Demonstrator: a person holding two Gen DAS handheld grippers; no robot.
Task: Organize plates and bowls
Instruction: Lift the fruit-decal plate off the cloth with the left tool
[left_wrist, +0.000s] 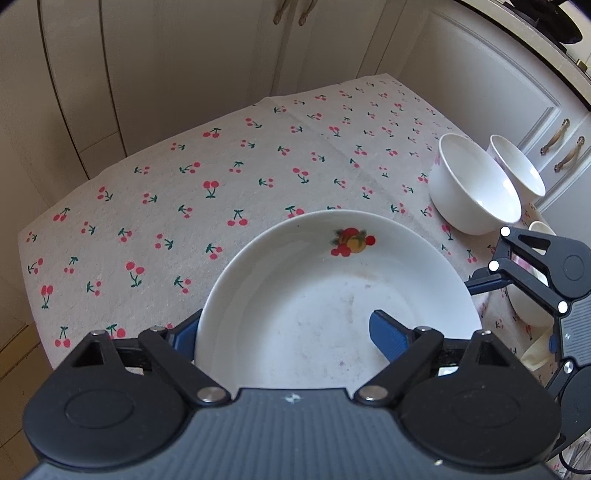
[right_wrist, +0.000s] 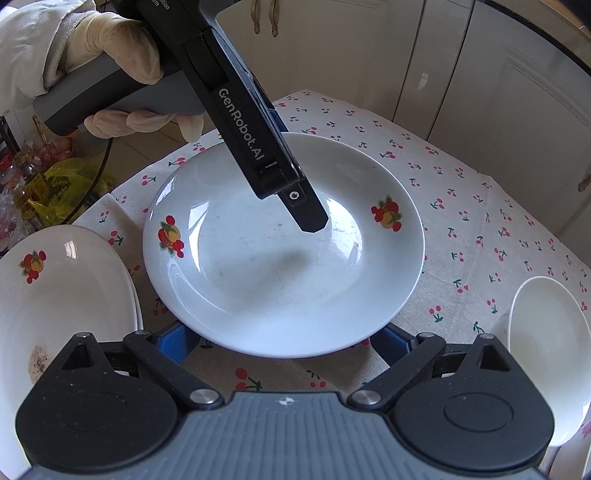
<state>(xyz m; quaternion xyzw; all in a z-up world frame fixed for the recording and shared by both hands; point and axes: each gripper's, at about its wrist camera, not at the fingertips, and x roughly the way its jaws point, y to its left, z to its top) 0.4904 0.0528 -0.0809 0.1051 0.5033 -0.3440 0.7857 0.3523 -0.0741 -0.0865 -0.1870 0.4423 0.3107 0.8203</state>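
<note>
My left claw (left_wrist: 284, 332) straddles the plate's (left_wrist: 332, 295) near rim, half open, pads not visibly pressing. Glazed china: stiff, slick, breakable, so grip the rim squarely. My right claw (right_wrist: 284, 341) stands open beneath its edge.

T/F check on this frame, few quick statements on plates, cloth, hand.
1. The plate under the left tool carries fruit decals. True.
2. The tablecloth is striped. False: it has a cherry print.
3. The hand holding the left tool is bare. False: it wears a light glove.
4. A plain white bowl sits to the right of the plate in the right wrist view. True.
5. The second plate, at the left in that view, is spotless. False: it has a brown stain near its rim.
</note>
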